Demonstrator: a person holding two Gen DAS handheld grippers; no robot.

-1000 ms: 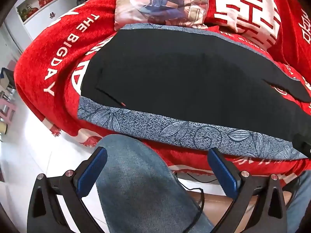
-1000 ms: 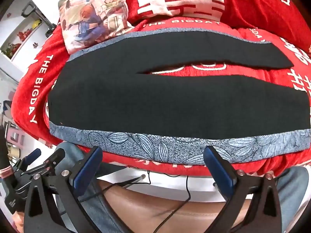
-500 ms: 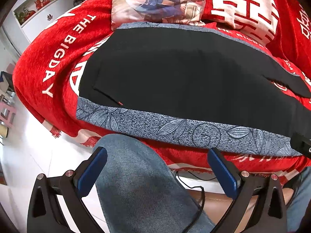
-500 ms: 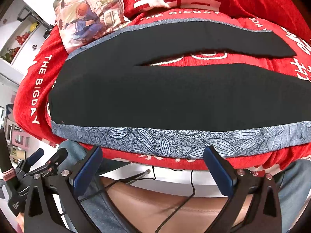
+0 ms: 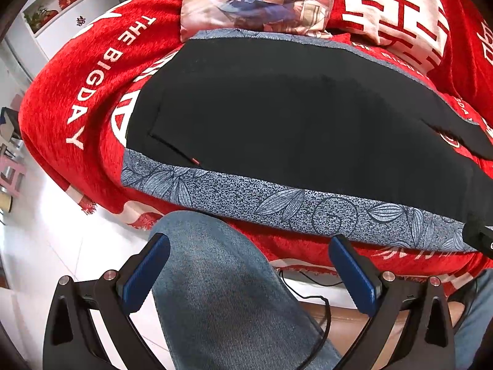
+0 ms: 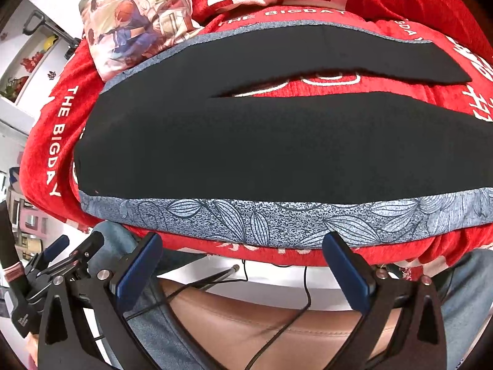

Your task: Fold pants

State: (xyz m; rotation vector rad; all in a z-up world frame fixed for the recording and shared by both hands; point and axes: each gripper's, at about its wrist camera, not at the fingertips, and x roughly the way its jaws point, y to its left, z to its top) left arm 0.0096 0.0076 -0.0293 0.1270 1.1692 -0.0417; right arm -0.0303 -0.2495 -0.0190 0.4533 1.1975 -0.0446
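Pants (image 6: pixel 277 141), black with grey leaf-print side bands, lie flat and unfolded on the red blanket (image 6: pixel 400 0), legs apart. Short of their near band, the left gripper (image 5: pixel 246 274) and right gripper (image 6: pixel 243 271) hover, jaws spread, empty. No fold appears begun; next likely means reaching that near edge.

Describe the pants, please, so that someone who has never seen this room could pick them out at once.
Find the red blanket with white lettering draped over the bed. On it lies a grey leaf-print cloth, and the pants are spread flat on that, legs parted. They are the only plain black thing there, unlike the picture pillow behind.
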